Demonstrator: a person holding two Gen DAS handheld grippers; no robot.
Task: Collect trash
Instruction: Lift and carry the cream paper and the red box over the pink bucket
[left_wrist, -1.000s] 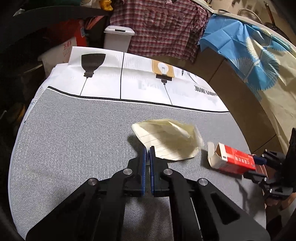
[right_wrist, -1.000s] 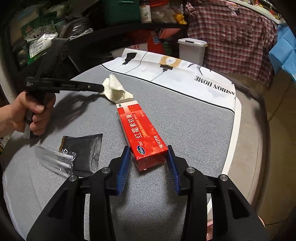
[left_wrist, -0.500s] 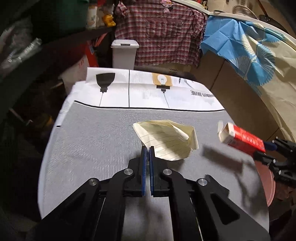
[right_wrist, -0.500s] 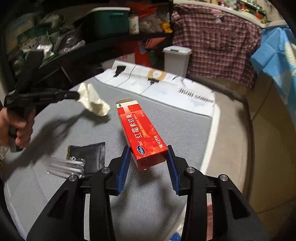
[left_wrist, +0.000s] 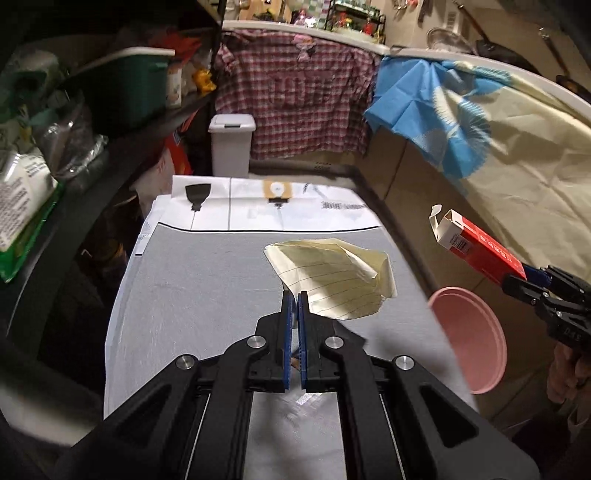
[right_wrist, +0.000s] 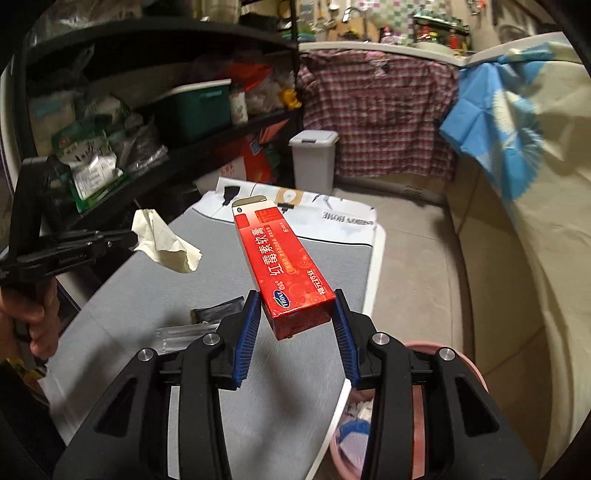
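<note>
Right tool (right_wrist: 294, 325) gripping red box (right_wrist: 284, 266) — pink bin (right_wrist: 476, 373) below

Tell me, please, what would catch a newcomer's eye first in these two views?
Probably the red carton, clamped in the right claw and held in the air above the grey table. Next, the crumpled yellow lined paper, pinched in the shut left claw. A pink bin waits on the floor beside the table.
</note>
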